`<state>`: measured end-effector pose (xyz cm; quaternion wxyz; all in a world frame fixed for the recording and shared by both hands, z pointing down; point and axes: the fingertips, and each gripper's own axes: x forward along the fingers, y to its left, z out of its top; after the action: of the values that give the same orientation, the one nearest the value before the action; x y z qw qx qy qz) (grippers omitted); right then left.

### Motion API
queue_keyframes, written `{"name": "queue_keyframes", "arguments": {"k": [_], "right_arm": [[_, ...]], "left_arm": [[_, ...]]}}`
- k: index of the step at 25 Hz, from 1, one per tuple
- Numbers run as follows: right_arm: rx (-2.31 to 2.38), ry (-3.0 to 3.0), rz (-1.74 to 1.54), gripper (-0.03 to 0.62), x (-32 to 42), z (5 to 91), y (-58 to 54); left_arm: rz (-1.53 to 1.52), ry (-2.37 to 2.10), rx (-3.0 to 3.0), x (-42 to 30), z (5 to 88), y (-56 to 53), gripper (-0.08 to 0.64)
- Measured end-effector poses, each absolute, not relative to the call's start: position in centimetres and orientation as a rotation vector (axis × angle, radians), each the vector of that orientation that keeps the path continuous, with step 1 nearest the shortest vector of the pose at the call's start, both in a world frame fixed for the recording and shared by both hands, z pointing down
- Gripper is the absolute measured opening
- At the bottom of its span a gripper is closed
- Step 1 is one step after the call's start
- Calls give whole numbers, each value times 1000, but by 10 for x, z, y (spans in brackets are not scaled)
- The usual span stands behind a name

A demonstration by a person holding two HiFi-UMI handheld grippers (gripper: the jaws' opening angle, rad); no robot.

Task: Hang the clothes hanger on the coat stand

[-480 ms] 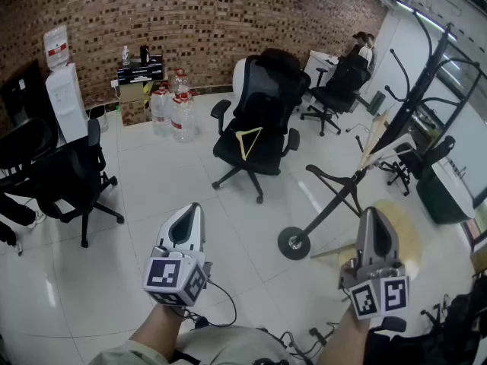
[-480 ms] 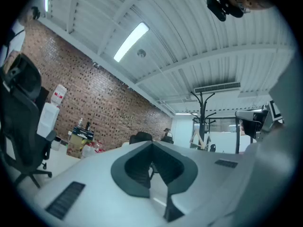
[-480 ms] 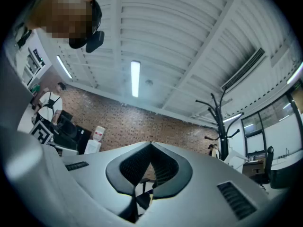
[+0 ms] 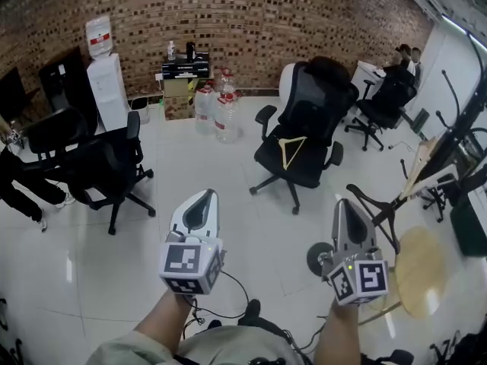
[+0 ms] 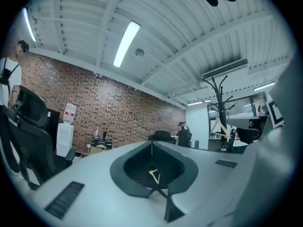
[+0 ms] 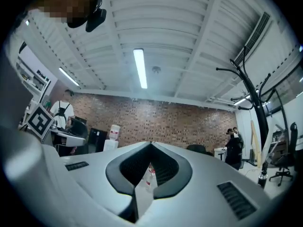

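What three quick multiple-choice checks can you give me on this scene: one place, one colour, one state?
1. The loose hanger lies: A in the right gripper; B on the black chair seat; C on the floor.
2. That hanger is: A pale yellow; B blue; C red.
3. The right gripper is: A wide open; B shut on the hanger; C shut and empty.
Answers: 1 B, the head view shows it resting on the seat; 2 A, pale yellow stands out against the dark seat; 3 C, the jaws meet with nothing between them.
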<state>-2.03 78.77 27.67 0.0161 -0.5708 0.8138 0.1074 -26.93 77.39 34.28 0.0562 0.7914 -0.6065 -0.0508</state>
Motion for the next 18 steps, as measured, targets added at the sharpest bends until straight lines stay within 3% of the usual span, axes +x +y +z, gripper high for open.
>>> {"name": "queue_keyframes", "arguments": {"k": [11,18], "right_arm": [[-1757,2611,236,-12,84,309,596],[-1827,2614,185,-12,80,349,495]], "left_arm": [[-13,-1922,2371,-128,329,616,63],[22,-1862,2383,-128,365,506,66]]}}
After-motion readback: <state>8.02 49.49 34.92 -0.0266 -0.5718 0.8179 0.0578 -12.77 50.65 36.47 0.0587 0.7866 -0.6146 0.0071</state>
